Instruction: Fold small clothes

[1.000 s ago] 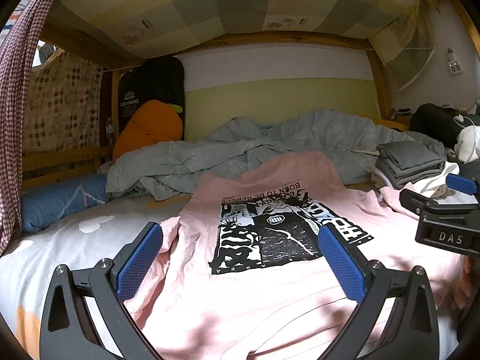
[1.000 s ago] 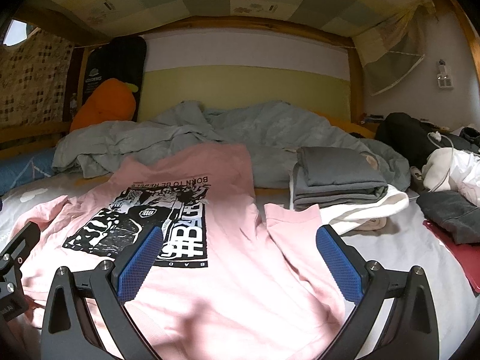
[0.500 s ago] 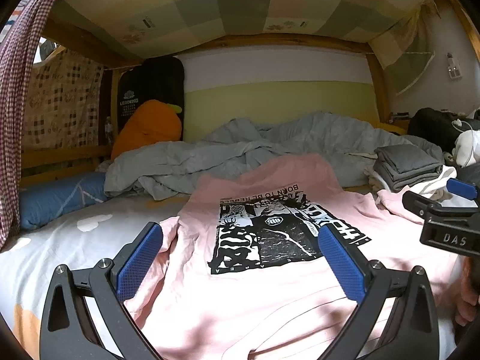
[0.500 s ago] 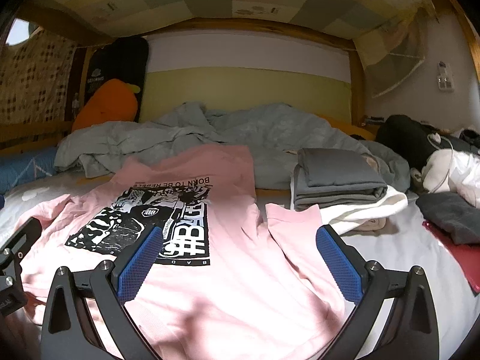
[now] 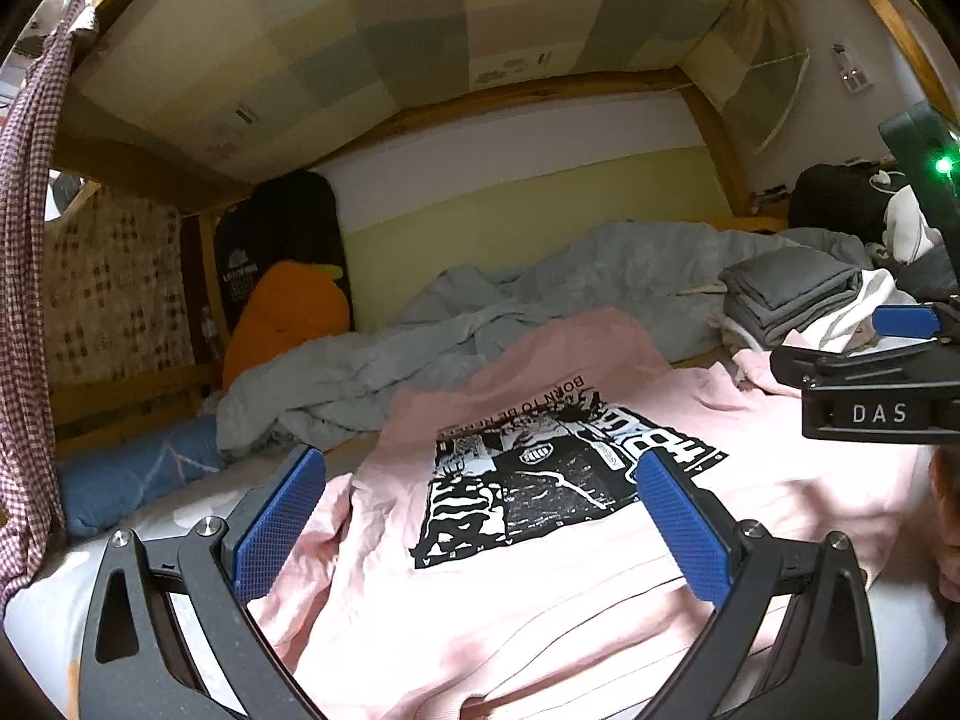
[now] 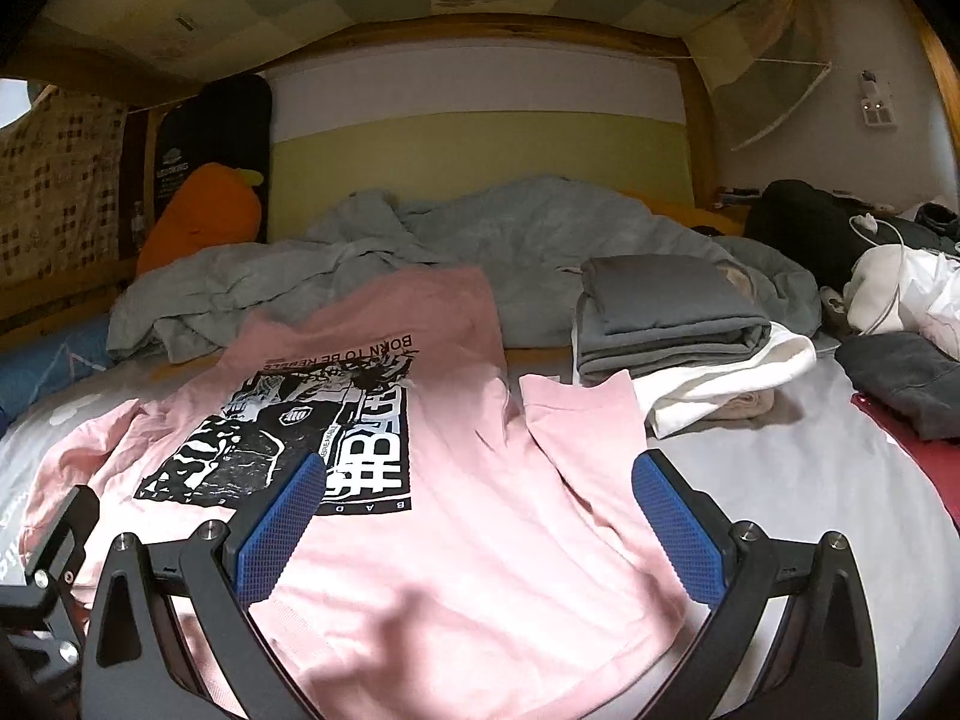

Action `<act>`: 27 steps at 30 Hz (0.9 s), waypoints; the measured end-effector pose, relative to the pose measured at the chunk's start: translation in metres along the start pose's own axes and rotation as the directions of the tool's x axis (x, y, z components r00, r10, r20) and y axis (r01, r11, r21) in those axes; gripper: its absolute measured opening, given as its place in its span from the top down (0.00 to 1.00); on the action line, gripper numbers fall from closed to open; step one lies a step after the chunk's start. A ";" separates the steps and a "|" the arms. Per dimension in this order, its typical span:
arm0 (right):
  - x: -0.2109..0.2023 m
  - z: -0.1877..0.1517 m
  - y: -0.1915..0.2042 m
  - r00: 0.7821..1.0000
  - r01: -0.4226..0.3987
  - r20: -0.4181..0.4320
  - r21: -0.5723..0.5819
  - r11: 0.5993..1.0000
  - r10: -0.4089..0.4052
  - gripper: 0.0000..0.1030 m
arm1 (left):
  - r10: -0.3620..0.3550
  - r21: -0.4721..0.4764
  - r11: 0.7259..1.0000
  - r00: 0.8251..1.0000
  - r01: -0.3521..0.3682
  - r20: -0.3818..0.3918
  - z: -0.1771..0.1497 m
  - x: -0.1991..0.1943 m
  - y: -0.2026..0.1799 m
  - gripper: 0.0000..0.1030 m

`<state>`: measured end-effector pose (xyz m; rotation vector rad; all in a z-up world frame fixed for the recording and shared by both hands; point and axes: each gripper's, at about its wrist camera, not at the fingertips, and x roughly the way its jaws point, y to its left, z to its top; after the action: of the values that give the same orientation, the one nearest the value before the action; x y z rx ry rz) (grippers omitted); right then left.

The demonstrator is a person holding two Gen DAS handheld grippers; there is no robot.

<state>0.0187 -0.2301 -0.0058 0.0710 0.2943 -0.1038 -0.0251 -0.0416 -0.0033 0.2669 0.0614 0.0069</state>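
Lying printed side up on the bed (image 6: pixel 810 480), a pink T-shirt (image 6: pixel 468 480) is spread nearly flat, with its black graphic (image 5: pixel 558 486) reading upside down from where the person stands, so the neck end is nearest them. That layout suits folding: both side edges and sleeves are within reach.

The left claw (image 5: pixel 480 528) hangs just above the shirt's near part, its blue pads wide apart and holding nothing; the graphic sits straight ahead of it. The right claw (image 6: pixel 480 528) hovers over the shirt's plain right half, pads likewise spread and empty. Just beyond its right pad, a sleeve (image 6: pixel 576 420) lies folded inward, a little rumpled.

Further ahead and to the right of that claw, a stack of folded clothes (image 6: pixel 666 312), grey on top of white, rests on the bed, probably finished pieces set aside. A crumpled grey duvet (image 6: pixel 420 246) lies behind the shirt. No box or basket is visible. Folding of the pink shirt seems barely begun.
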 end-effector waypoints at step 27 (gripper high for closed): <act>-0.042 0.031 -0.016 0.990 -0.005 0.139 0.032 0.999 0.000 0.01 | 0.118 -0.105 0.989 0.986 -0.106 0.115 0.034 -0.029 0.044 0.00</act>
<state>-0.0140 -0.2451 0.0354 0.0958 0.1529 -0.1104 -0.0515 -0.0086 0.0425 0.1711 -0.0748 0.1052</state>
